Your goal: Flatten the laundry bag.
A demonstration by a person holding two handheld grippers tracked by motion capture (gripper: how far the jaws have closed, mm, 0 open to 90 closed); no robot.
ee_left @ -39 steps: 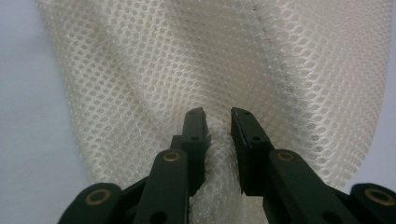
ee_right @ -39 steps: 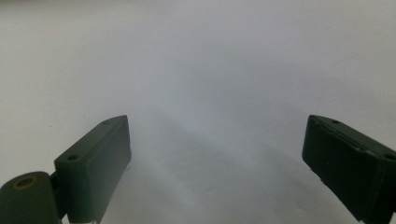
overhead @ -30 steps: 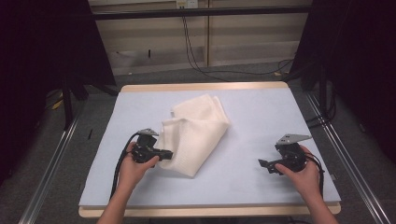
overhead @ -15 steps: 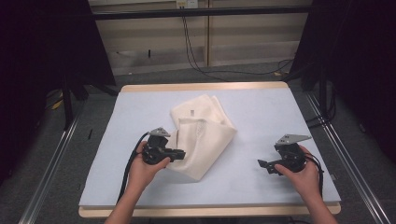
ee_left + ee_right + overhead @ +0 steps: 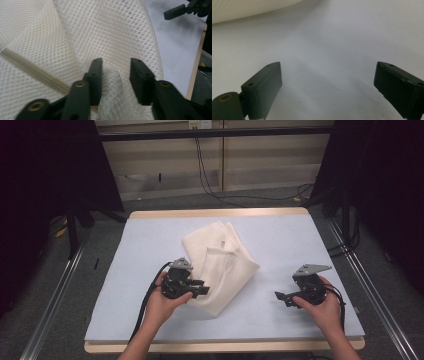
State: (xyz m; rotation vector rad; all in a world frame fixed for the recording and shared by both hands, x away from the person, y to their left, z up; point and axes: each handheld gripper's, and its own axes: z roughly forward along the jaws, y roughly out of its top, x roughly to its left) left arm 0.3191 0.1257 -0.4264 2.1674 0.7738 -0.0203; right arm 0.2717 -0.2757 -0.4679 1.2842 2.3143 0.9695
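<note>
a cream mesh cloth (image 5: 220, 265) is laid in a loose fold on the worktop (image 5: 140, 245), its long axis running from the far middle toward the near centre. the left tool (image 5: 201, 290) is set at its near end, jaws parted around a raised ridge of mesh without yet pinching it. the right tool (image 5: 280, 297) is held spread wide over bare surface, well apart to the cloth's right, so the left hand is judged nearer.

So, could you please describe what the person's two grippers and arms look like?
Both the left gripper and the right gripper are black, with blocky flat jaws, brass-coloured pivot rings, a grey three-cornered plate on top and a trailing black cable. The forearms are bare, no sleeves.
</note>
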